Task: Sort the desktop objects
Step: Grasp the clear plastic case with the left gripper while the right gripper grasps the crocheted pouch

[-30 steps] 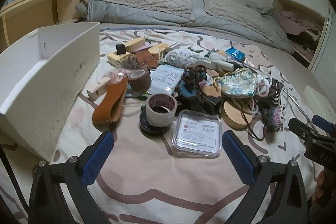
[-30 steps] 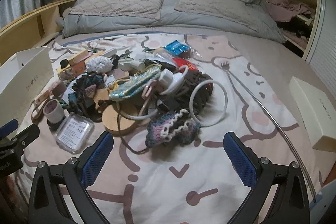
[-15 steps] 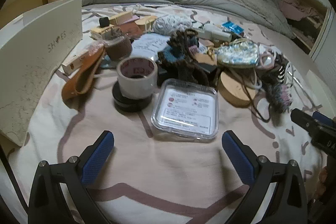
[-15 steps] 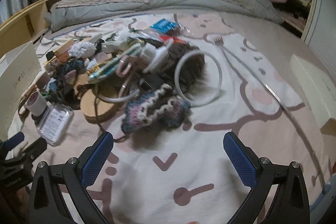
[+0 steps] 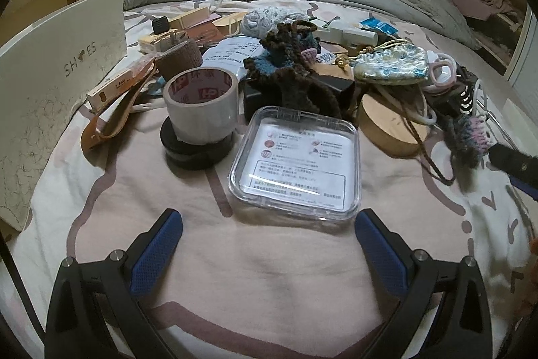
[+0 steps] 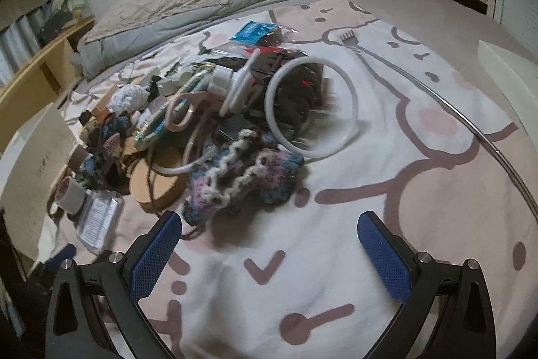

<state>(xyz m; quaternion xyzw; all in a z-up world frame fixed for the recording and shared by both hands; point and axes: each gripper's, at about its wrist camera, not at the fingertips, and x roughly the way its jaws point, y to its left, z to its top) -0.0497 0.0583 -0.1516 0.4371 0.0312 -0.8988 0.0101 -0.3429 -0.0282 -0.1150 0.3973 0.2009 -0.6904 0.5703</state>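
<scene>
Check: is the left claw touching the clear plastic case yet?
Apart. The left wrist view shows bare bedsheet between the open left claw and the clear plastic case.

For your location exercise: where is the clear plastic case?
In the left wrist view, the clear plastic case lies centre on the bedspread, right of the tape roll, before the open left hand-held gripper.

The left gripper (image 5: 269, 249) and the right gripper (image 6: 269, 249) look the same. Each has two black plastic arms with round silver screws. The jaws wear blue pads (image 5: 153, 253) covered in tiny bumps.
</scene>
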